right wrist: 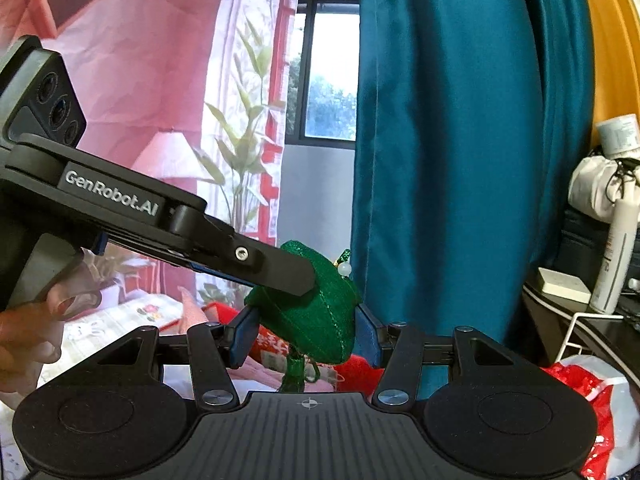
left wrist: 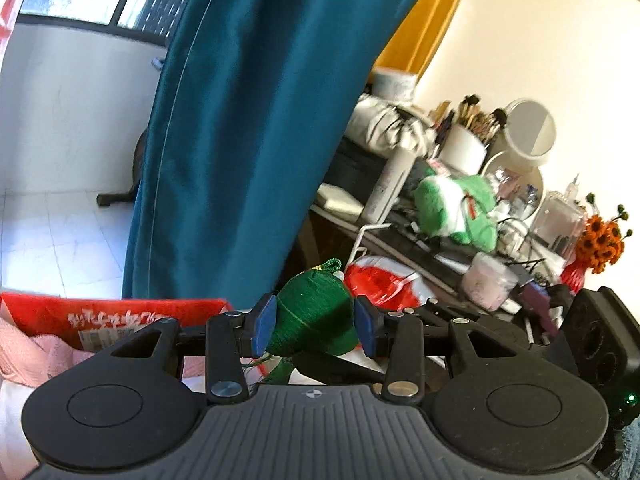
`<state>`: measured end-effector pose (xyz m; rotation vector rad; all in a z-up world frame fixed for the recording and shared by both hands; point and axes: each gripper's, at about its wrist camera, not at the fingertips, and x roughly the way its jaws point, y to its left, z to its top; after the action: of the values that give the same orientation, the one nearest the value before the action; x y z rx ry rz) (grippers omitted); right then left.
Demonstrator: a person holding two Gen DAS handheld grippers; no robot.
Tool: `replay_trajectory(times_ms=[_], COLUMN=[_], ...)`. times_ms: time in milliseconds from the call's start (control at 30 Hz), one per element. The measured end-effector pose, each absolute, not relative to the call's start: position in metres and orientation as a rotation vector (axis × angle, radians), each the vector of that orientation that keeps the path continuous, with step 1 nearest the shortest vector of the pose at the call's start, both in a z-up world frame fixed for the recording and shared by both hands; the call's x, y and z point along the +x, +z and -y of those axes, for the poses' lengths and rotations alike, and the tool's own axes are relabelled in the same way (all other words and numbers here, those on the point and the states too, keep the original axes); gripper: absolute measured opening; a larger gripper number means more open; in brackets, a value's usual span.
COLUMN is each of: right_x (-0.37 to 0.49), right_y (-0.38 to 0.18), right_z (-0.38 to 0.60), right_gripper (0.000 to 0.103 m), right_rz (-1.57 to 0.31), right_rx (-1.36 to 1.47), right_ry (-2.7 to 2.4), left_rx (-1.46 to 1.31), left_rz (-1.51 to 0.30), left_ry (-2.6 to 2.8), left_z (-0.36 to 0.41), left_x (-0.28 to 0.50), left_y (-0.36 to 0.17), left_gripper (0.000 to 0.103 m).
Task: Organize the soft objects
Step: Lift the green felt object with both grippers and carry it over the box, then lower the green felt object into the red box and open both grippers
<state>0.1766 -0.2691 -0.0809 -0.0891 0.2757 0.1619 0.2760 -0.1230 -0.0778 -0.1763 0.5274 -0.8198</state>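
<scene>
- Sitting between both sets of blue pads, the green ornament point(left wrist: 316, 312) is held up in the air.
- The left gripper point(left wrist: 315, 330) is clamped on its round body; the right gripper point(right wrist: 306, 336) looks pressed on it too.
- It is thread-wrapped, probably light and squashy.
- The fat middle is the safest spot; the tassel below is floppy.

Ornament between both tongs, curtain behind

The ornament point(left wrist: 316, 312) sits between the left tongs point(left wrist: 315, 326) and the right tongs point(right wrist: 306, 336). The curtain point(left wrist: 240, 120) hangs behind; the desk point(left wrist: 408, 248) stands to its right, a plush point(left wrist: 456, 208) lying on it.
</scene>
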Motion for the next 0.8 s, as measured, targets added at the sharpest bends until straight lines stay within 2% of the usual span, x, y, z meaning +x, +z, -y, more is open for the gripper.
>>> replay_trajectory(times_ms=[333, 600, 800], right_x=[0.212, 0.225, 0.223], right_y=[-0.135, -0.170, -0.177], right_z=[0.272, 0.275, 0.269], right_gripper=[0.049, 0.049, 0.057], right_rz=[-0.403, -0.484, -0.504], right_rx=[-0.046, 0.009, -0.031], right_ry=[0.160, 0.149, 0.127], left_rx=[-0.157, -0.113, -0.076], left_rz=[-0.680, -0.728, -0.699], left_ry=[-0.768, -0.721, -0.661], left_z=[0.130, 0.134, 0.128], left_x=[0.316, 0.333, 0.331], left_y=[-0.140, -0.165, -0.163], left_gripper=[0.044, 0.045, 0.051])
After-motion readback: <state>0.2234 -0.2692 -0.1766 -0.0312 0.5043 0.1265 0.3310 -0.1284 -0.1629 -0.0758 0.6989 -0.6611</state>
